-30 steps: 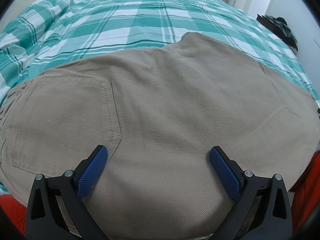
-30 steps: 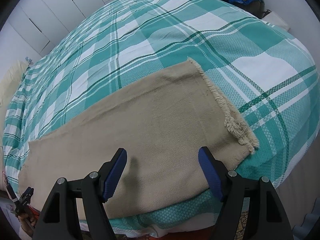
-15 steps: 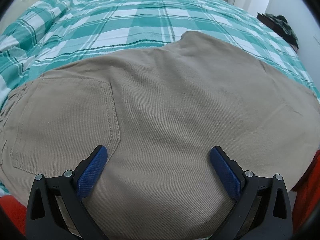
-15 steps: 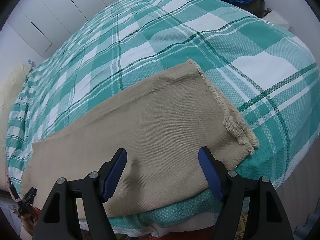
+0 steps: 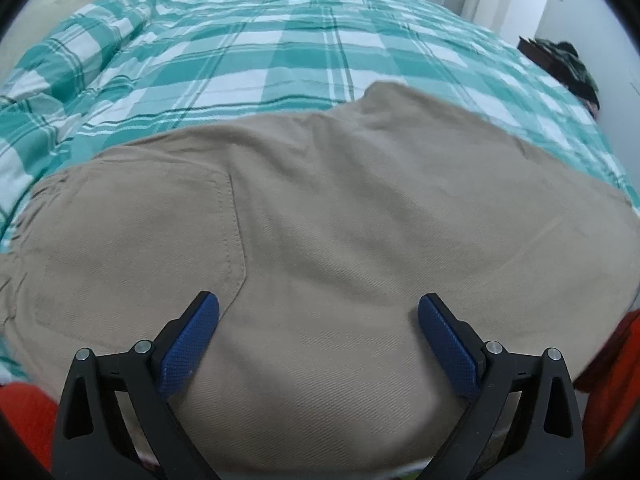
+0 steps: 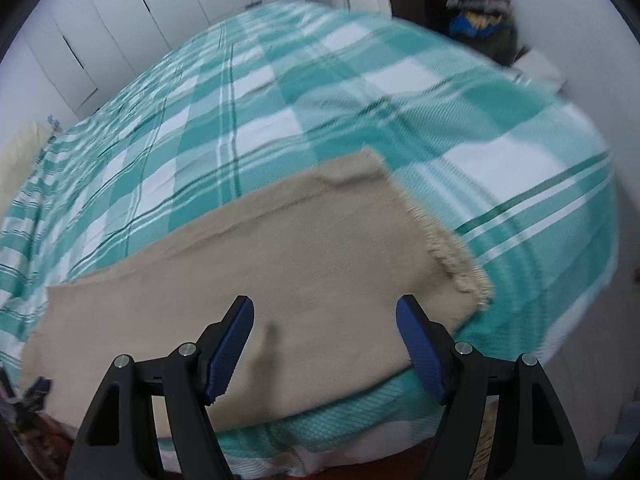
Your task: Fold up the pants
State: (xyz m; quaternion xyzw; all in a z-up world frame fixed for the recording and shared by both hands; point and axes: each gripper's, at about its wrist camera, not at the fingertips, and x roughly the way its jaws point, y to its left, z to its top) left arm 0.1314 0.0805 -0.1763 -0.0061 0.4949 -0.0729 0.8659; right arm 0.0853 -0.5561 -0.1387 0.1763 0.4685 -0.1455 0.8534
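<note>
Tan pants (image 5: 320,216) lie flat on a bed covered by a teal and white plaid blanket (image 5: 280,48). In the left wrist view a stitched back pocket (image 5: 140,240) shows at the left, near the waist. My left gripper (image 5: 318,312) hovers open over the seat area, nothing between its blue pads. In the right wrist view the pants (image 6: 280,272) leg end lies near the bed's front edge, with a frayed hem (image 6: 460,268) at the right. My right gripper (image 6: 324,316) stands open above the leg, holding nothing.
The plaid blanket (image 6: 360,120) spreads far behind the pants. White wardrobe doors (image 6: 140,12) line the back wall. A dark shelf with piled clothes (image 6: 476,16) stands at the back right. Something red (image 5: 616,360) shows below the bed's front edge.
The right wrist view has tilted upward a little, showing more of the far wall and shelf. The left gripper and the pants stay as they were.
</note>
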